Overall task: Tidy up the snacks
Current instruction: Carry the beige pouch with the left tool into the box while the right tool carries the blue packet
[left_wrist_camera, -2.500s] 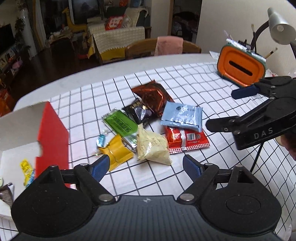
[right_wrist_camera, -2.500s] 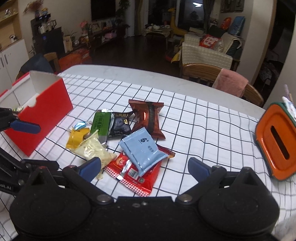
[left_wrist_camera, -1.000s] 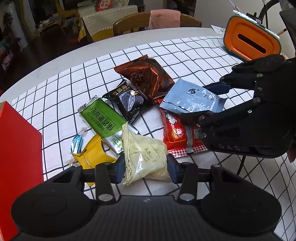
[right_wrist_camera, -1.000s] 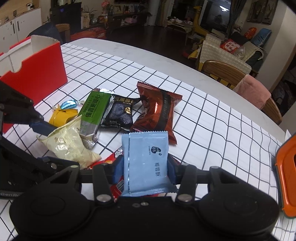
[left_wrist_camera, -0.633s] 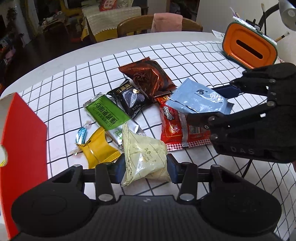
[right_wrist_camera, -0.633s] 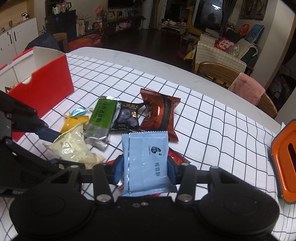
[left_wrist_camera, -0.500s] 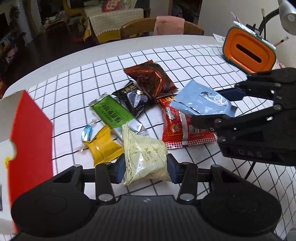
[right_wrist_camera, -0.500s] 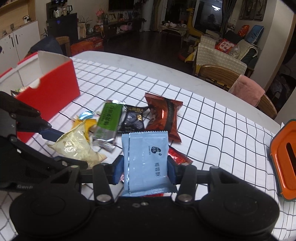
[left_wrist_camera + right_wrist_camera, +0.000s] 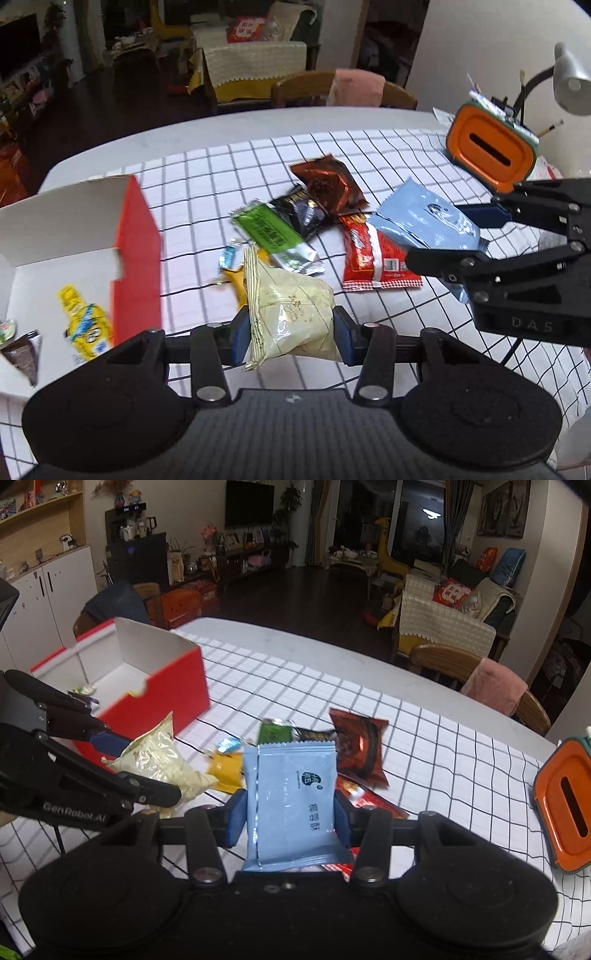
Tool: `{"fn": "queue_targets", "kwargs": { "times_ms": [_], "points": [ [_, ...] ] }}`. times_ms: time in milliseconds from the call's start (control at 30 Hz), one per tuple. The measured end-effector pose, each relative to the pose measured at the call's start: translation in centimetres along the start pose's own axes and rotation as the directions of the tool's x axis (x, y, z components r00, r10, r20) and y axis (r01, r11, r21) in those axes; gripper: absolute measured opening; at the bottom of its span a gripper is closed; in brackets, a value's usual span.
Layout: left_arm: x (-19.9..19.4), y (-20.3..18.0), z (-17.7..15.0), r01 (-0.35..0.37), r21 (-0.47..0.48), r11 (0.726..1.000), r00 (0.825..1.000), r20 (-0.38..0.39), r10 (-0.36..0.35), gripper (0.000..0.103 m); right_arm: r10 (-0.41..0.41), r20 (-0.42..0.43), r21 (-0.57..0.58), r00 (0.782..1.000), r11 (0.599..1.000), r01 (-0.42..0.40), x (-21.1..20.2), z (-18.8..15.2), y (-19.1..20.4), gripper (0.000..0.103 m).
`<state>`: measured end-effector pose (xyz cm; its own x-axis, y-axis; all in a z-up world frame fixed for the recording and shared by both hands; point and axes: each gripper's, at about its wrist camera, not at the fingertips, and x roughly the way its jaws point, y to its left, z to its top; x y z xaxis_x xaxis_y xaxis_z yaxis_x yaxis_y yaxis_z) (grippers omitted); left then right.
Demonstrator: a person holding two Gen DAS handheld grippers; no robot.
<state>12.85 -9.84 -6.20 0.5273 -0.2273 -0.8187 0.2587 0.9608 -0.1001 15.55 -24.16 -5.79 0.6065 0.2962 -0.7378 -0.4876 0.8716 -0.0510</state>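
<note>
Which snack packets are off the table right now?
Two: the pale yellow packet in the left gripper and the light blue packet in the right gripper. The others lie flat.

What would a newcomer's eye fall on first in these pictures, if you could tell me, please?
Most striking are the two held packets: the left claw grips a pale yellow packet, and the right claw grips a light blue packet, both lifted above the checked tablecloth. Next comes the open red box on the left, with a few snacks inside, and the pile of packets left in the middle.
</note>
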Motion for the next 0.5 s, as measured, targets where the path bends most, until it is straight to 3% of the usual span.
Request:
{"fn": "queue_targets", "kwargs": {
  "times_ms": [500],
  "points": [
    [-6.9,8.8,0.3,-0.039,-0.068,0.997,0.993,0.106,0.046,0.045,0.048,0.051,-0.014,0.998,0.999,-0.047,-1.3,4.9,7.7,0.046]
  ]
}}
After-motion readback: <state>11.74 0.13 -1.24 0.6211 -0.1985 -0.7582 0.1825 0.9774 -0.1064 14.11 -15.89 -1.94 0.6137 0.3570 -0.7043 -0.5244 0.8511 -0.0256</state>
